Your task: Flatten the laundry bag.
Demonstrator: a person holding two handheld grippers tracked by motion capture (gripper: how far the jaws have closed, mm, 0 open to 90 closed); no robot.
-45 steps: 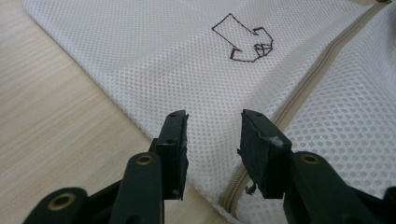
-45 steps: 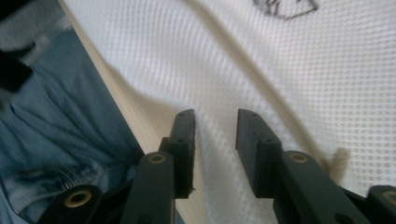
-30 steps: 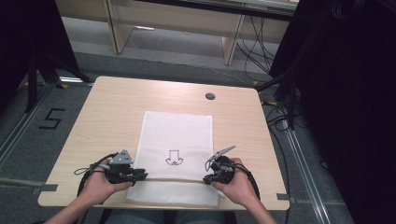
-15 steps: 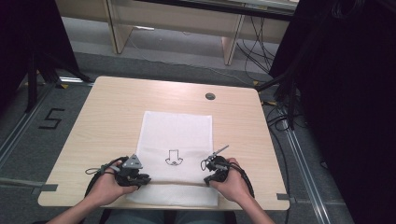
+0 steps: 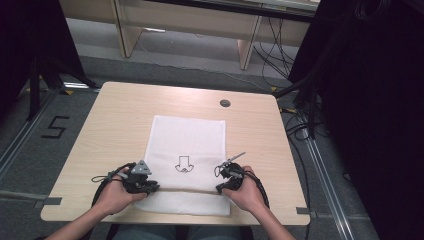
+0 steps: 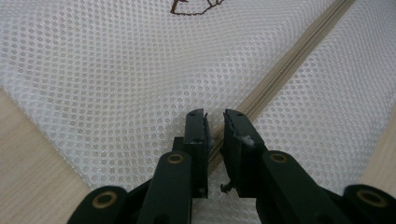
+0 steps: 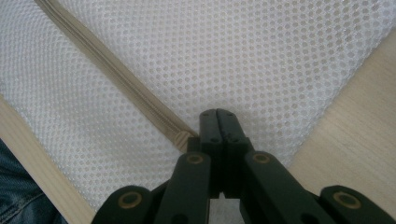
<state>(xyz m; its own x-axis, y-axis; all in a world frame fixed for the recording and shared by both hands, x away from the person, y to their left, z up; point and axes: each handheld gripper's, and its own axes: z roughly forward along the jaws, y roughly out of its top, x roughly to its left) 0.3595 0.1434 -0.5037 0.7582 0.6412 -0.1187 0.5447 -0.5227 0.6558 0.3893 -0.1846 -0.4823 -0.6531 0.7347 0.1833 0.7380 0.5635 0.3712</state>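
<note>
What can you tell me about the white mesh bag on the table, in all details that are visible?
The white mesh bag is a flat rectangle of fine netting with small round holes, lying on the light wooden table. A small dark outline motif sits near its middle. A beige zipper runs across it near the person's edge and looks closed. The left gripper rests at the zipper's one end, jaws slightly apart. The right gripper, jaws together, rests at the other end.

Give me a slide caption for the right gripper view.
Right tool shut at the zipper's end on a white mesh bag.
</note>
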